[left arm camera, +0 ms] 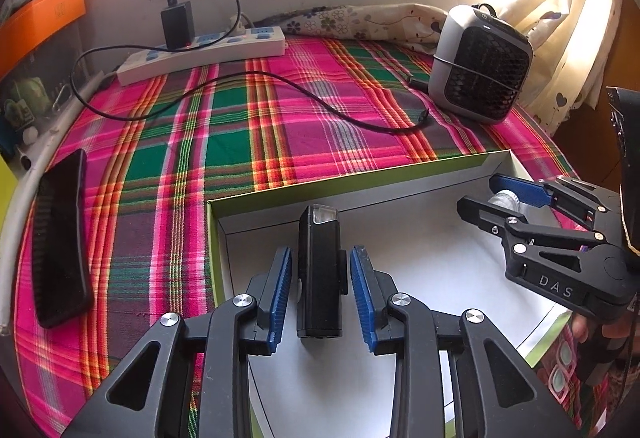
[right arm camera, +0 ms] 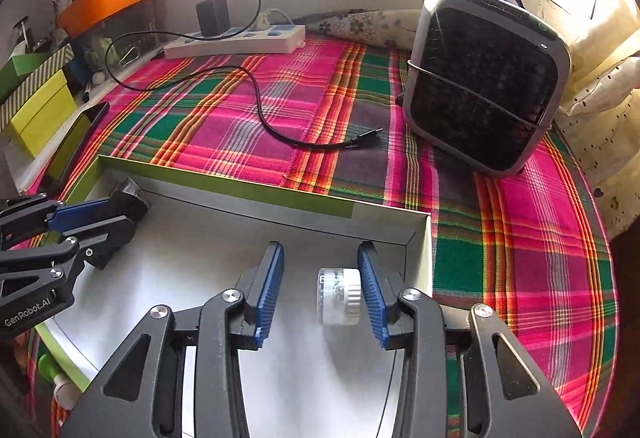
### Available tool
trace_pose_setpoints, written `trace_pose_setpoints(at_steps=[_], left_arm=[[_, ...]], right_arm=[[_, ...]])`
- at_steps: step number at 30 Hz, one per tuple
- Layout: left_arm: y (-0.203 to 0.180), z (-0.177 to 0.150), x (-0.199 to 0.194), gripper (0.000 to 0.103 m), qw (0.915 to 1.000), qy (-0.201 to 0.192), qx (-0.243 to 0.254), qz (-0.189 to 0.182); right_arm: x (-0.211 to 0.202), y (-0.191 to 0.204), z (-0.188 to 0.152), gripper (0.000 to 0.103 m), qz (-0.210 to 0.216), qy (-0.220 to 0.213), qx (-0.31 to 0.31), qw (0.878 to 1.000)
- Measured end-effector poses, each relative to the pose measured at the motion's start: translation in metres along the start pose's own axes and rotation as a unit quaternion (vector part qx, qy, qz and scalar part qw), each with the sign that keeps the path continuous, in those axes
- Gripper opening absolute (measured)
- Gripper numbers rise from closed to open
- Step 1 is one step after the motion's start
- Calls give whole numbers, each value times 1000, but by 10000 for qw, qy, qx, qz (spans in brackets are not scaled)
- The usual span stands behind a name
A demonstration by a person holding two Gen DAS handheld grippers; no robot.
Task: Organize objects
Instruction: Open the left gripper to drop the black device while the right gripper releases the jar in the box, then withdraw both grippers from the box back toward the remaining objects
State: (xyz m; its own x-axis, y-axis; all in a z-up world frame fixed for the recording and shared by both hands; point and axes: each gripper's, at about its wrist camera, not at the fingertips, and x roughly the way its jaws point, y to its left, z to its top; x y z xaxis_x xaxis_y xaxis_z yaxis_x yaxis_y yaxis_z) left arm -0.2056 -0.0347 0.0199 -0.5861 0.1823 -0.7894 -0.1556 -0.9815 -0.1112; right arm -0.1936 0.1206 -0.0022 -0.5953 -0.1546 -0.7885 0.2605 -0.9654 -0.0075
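Torch (left arm camera: 319, 270) and jar (right arm camera: 339, 296) both lie inside the white box (left arm camera: 256, 194), which sits on the plaid cloth (left arm camera: 224, 126) covering the tabletop. We hold a tool in each hand above that box. Our left tool (left arm camera: 320, 294) stands partly parted around the black torch: its blue pads (left arm camera: 280, 294) flank the torch with a sliver of white floor showing on each side, so nothing is gripped. The torch lies lengthwise along the fingers, its clear lens end toward the box's far wall. Our right tool (right arm camera: 321, 290) is likewise parted around the small clear jar with the white ribbed cap. The jar looks slightly blurred; its cap sits right against the right pad (right arm camera: 374, 298), while a clear gap separates it from the left pad. We cannot tell whether it touches the box floor. The jar is near the box's right wall, the torch near the left one, well apart.

Beyond the box, a black cable (left arm camera: 280, 86) trails across the cloth from a charger (left arm camera: 177, 24) plugged into a white strip (left arm camera: 208, 52) at the back. A grey fan (right arm camera: 486, 78) stands at the far right, and a black phone (left arm camera: 60, 238) lies along the left edge of the cloth.
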Motion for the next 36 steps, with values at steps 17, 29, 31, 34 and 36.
trace_pose_setpoints(at_steps=[17,29,31,34,36], left_arm=[[-5,-18,-39,39,9995,-322,-52,39],[-8,-45,-80,39,9979,-645,-51,65],[-8,-49,-87,39,9975,-707,-45,55],[-8,-57,-95,39,9971,-759,-47,71],[-7,-63,-101,39,9969,-781,-69,36]], right_arm=[[-38,-1,-11,56,26,-327,351,9988],[-78,1,-39,56,-80,-535,487,9973],[-83,2,-44,56,-88,-560,512,9971],[-92,5,-52,56,-146,-620,496,9967],[-98,7,-57,56,-162,-653,477,9966]])
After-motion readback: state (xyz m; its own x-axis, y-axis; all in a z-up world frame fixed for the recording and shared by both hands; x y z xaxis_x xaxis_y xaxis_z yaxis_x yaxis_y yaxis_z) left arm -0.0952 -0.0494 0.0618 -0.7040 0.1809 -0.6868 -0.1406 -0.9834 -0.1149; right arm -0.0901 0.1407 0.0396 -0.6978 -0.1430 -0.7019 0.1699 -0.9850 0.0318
